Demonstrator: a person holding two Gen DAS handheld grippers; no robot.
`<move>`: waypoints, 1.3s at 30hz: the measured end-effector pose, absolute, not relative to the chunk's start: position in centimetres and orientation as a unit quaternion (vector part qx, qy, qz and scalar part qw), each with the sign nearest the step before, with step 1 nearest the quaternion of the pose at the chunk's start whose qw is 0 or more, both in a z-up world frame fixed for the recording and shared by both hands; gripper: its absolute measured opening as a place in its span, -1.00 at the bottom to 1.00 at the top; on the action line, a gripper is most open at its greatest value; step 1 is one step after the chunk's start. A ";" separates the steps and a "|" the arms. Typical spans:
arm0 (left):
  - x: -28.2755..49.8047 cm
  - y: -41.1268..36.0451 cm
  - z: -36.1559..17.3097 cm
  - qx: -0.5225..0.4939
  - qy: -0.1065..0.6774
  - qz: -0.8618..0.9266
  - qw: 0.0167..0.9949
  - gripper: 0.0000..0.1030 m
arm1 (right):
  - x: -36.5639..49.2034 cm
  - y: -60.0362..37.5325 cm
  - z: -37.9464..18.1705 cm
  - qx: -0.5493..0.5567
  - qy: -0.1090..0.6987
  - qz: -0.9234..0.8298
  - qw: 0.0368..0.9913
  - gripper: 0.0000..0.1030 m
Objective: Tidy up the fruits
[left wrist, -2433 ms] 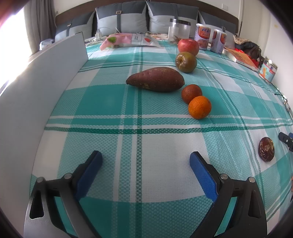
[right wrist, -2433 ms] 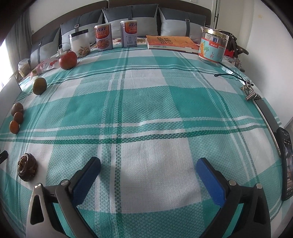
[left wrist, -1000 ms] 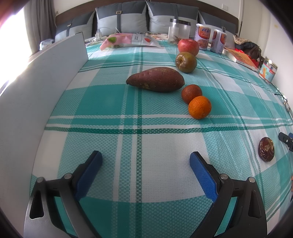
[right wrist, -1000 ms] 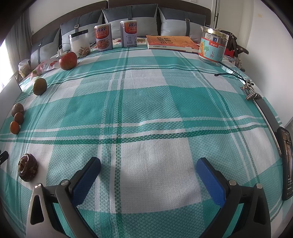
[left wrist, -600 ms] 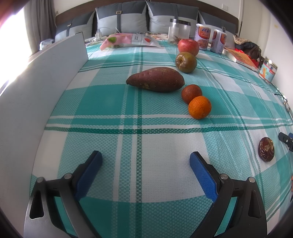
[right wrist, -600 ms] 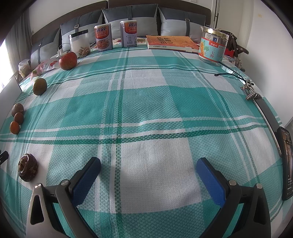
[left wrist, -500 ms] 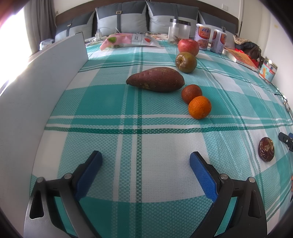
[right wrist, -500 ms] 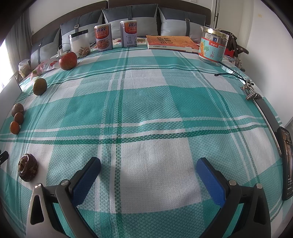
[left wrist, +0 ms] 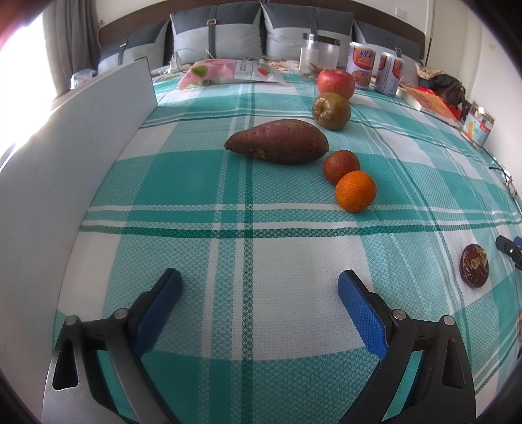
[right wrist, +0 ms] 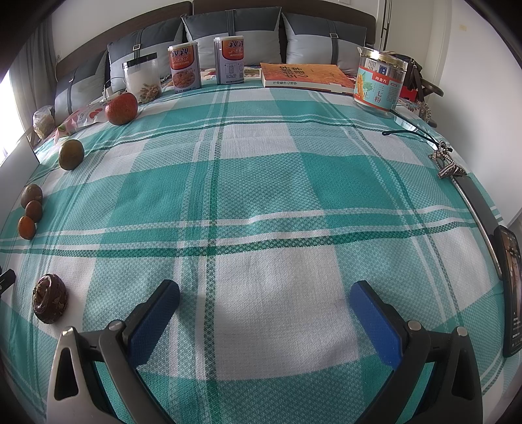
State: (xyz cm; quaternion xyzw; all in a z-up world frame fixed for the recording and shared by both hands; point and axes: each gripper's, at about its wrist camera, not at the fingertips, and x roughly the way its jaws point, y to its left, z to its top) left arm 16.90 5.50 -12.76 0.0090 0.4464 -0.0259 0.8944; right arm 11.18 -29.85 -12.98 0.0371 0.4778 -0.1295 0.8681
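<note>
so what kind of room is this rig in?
Most likely a bedroom: the work surface looks like a bed under a green plaid cover, with grey pillows propped against a dark headboard. Fruit like the red apple is just laid out on the cover.

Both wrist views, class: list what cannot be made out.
- Sweet potato: right view, mostly hidden behind the dark orange.
- Phone: right view, cut by the edge; screen unreadable.
- Right tool: left view, only a tip at the edge.
- Behind the white board: hidden.
</note>
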 end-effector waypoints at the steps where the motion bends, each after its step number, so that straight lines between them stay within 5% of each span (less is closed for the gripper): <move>1: 16.9 5.6 -12.7 0.009 0.447 -0.029 0.894 0.89 | 11.2 -29.8 -13.0 0.037 0.478 -0.129 0.868 1.00; 11: 21.3 6.2 -8.1 -0.005 0.437 -0.093 0.895 0.88 | 11.2 -29.8 -13.0 0.038 0.478 -0.129 0.868 1.00; 19: 29.0 2.2 -9.7 0.241 0.499 -0.124 0.823 0.88 | 11.2 -29.8 -13.0 0.038 0.478 -0.129 0.868 1.00; 29: 32.8 1.8 -11.2 0.207 0.509 -0.145 0.823 0.84 | 11.2 -29.9 -13.0 0.039 0.478 -0.128 0.868 1.00; 31: 32.9 2.1 -11.0 0.180 0.513 -0.154 0.825 0.60 | 11.2 -29.9 -13.0 0.039 0.478 -0.128 0.868 1.00; 32: 33.1 2.3 -11.0 0.154 0.520 -0.171 0.823 0.09 | 11.2 -29.8 -13.0 0.039 0.478 -0.128 0.868 1.00; 33: 33.1 2.6 -11.0 0.128 0.530 -0.182 0.818 -0.13 | 11.2 -29.9 -13.0 0.039 0.477 -0.128 0.868 1.00; 39: 31.7 4.5 -10.6 0.050 0.533 -0.139 0.833 -0.14 | 11.2 -29.8 -13.0 0.039 0.478 -0.128 0.868 1.00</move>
